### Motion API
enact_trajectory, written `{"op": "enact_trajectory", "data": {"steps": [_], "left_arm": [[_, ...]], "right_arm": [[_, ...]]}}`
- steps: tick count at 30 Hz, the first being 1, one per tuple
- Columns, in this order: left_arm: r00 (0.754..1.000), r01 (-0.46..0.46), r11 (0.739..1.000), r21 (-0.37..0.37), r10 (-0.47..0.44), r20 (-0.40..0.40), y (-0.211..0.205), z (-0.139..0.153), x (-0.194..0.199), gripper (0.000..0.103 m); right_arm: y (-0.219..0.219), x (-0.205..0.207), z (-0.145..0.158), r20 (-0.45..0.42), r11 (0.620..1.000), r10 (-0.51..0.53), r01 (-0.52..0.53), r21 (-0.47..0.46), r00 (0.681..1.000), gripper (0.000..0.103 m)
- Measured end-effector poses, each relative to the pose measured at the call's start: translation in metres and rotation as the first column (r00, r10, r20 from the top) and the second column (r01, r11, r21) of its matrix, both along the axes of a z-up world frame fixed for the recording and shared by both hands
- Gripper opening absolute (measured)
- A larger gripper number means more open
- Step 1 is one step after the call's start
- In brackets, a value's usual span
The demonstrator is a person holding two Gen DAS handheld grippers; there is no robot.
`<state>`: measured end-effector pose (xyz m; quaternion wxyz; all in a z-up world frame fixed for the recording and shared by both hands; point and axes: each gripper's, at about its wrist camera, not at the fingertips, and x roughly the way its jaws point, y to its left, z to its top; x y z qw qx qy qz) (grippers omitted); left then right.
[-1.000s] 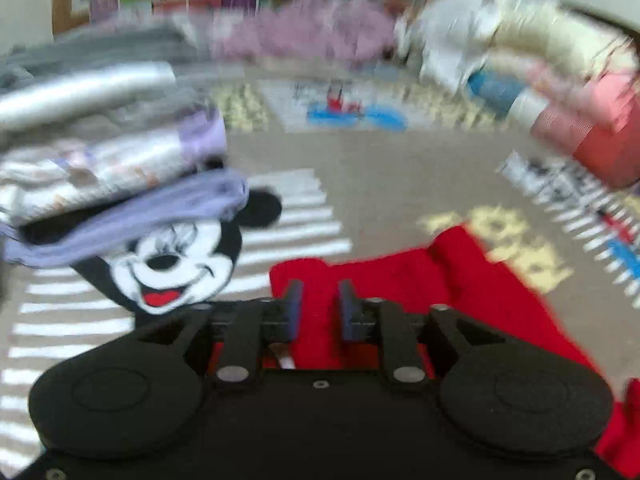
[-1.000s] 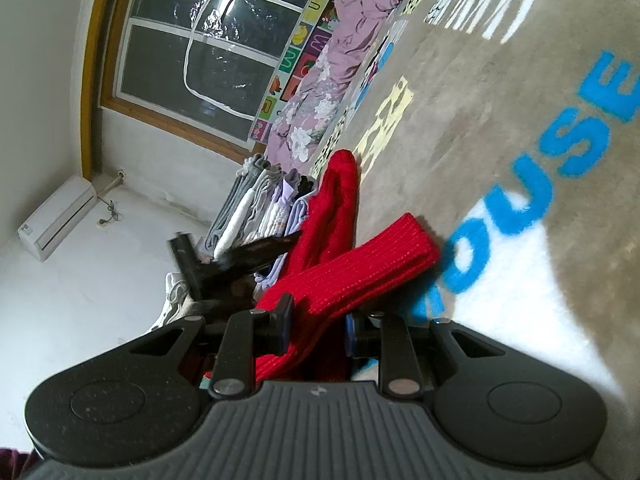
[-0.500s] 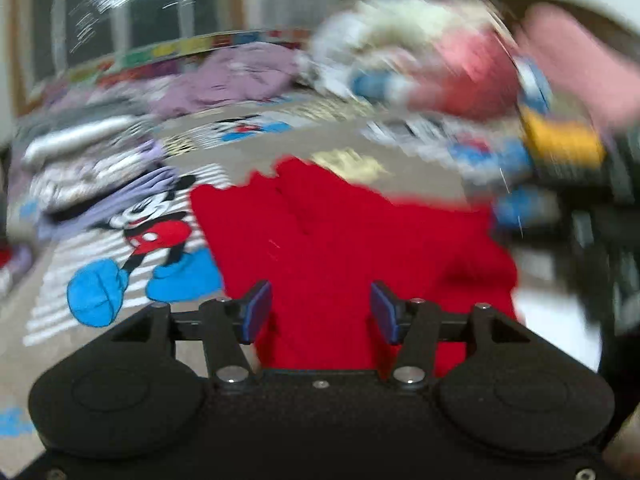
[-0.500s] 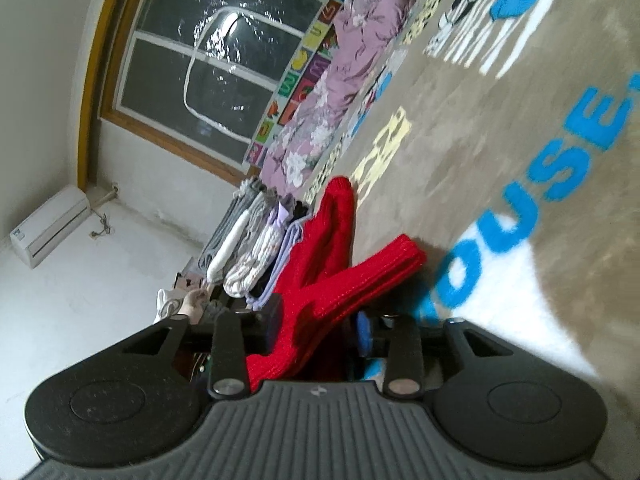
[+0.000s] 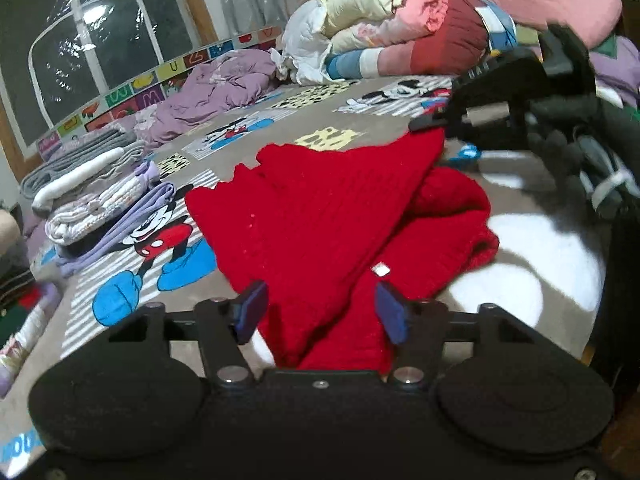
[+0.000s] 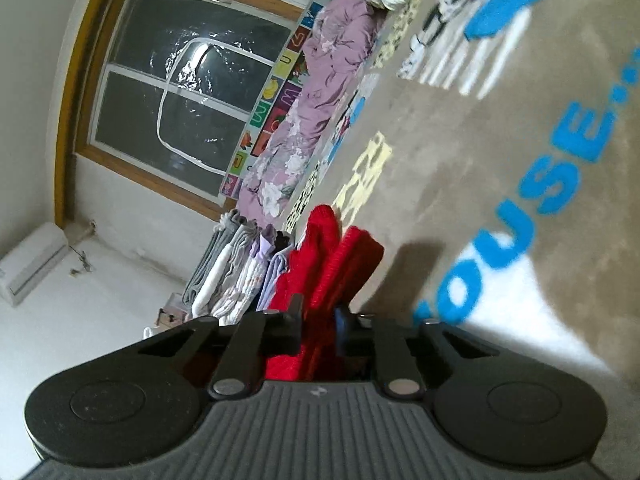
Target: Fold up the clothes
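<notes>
Right tool (image 6: 320,330) clamping red sweater (image 5: 320,216) edge

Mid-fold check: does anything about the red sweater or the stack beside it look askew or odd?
The red sweater lies lopsided: one side is stretched taut up to the right gripper, shut on it, while the other bunches into a thick roll. The left gripper is closing, fingers not yet pressing the knit. The folded stack looks tidy.

We are in a home, on what looks like a child's bedroom floor: a beige cartoon-mouse carpet (image 5: 248,148) spreads under us, with a stack of folded grey, white and lilac clothes (image 5: 92,192) beside a heap of unfolded pink and cream laundry (image 5: 400,32). A wood-framed window (image 6: 180,92) and white wall air conditioner (image 6: 32,260) complete it.
</notes>
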<state>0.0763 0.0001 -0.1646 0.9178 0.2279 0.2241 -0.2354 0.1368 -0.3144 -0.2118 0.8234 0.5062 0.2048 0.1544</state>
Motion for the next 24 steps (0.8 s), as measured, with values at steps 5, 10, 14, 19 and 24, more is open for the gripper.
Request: {"op": "enact_trajectory", "data": {"steps": [5,10,14,19,24], "left_arm": [[0.997,0.04,0.999,-0.037,-0.042,-0.07,0.006,-0.009,0.008,0.045],[0.991,0.055,0.993,-0.107,-0.068,-0.117,0.015,-0.011,0.014,0.045],[0.986,0.061,0.984,-0.167,-0.085,-0.142,0.022,-0.011,0.016,0.045],[0.98,0.08,0.974,-0.213,-0.115,-0.159,0.03,-0.011,0.019,0.045],[0.975,0.094,0.963,-0.252,-0.139,-0.171,0.037,-0.011,0.021,0.045]], "right_arm": [[0.011,0.005,0.032,0.02,0.991,-0.01,0.013,-0.132,1.0,0.011],[0.03,0.022,0.068,0.008,0.972,-0.003,0.005,-0.236,1.0,0.011],[0.051,0.042,0.093,-0.016,0.95,0.002,-0.007,-0.312,1.0,0.011],[0.082,0.072,0.118,-0.048,0.925,0.02,-0.037,-0.377,0.999,0.011],[0.113,0.102,0.131,-0.078,0.899,0.039,-0.069,-0.431,0.996,0.011]]}}
